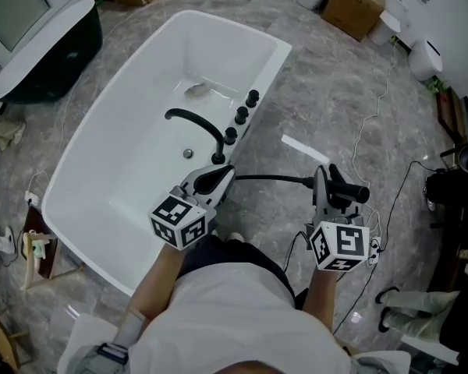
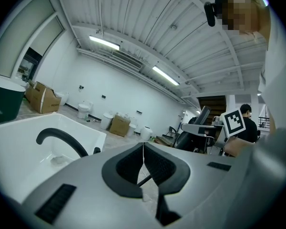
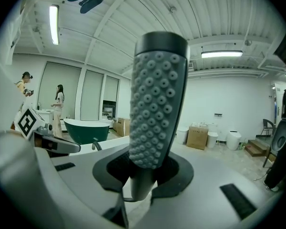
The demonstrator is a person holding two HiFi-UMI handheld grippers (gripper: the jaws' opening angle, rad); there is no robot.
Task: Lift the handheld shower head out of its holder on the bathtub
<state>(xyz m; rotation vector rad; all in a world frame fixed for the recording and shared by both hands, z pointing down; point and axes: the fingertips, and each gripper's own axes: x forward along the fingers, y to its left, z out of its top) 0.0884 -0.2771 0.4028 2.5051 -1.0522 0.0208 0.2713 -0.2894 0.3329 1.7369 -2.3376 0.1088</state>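
Head view: cardboard box (image 1: 355, 6) beyond bathtub (image 1: 140, 162)

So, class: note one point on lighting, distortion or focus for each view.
Head view: soft, even light, the white bathtub bright, shadows faint. Left gripper view: fisheye bends the ceiling; the tube lights glare. Right gripper view: curved edges, dark corners; the shower head looms close to the lens, its nubs yet sharp.

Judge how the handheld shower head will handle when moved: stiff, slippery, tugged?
Likely rigid: the handheld shower head stands straight in the right tool. Its smooth round handle might twist between the pads. The black hose back to the bathtub looks flexible and may tug.
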